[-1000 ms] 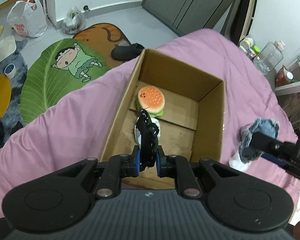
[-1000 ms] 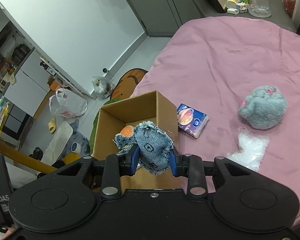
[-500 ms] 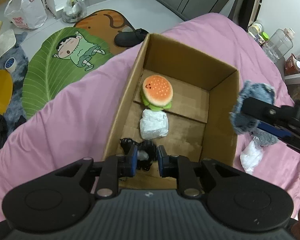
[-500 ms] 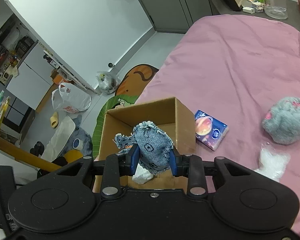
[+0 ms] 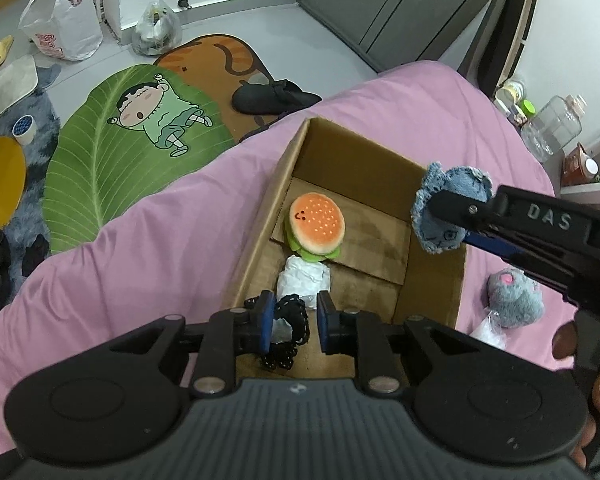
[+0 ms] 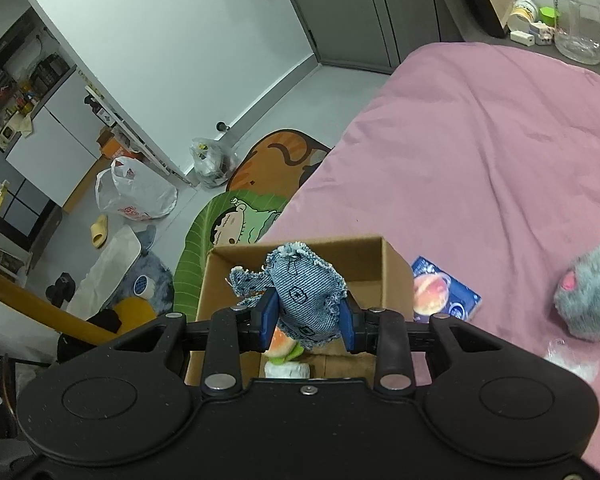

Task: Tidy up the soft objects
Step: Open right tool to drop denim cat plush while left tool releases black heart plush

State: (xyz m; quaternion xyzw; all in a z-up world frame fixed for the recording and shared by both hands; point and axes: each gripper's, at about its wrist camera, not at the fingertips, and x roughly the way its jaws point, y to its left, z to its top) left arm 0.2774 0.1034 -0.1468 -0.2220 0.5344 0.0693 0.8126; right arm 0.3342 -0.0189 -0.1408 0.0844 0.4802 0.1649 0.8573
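Note:
A cardboard box [image 5: 260, 240] sits on the pink bed, holding a burger plush [image 5: 316, 228] and a white wrapped bundle [image 5: 304, 280]. A black lacy piece [image 5: 290, 328] lies at the box's near end between the parted jaws of my left gripper [image 5: 294, 320], with a gap at the right pad. My right gripper [image 6: 308, 318] hangs over the box's right wall [image 6: 396, 276]. Its jaws are opening, and a denim plush [image 6: 304, 292] still fills the gap between the pads. In the left wrist view this denim plush [image 5: 452, 188] hangs above the box interior.
A grey furry plush [image 6: 588, 292] and a crumpled clear bag [image 6: 572, 360] lie on the bed right of the box. A blue tissue pack [image 6: 440, 292] rests against the box. Rugs, bags and a slipper cover the floor beyond the bed edge.
My left gripper lowered the black lacy piece into the box and its jaws parted off it. My right gripper carried the denim plush leftward to above the box.

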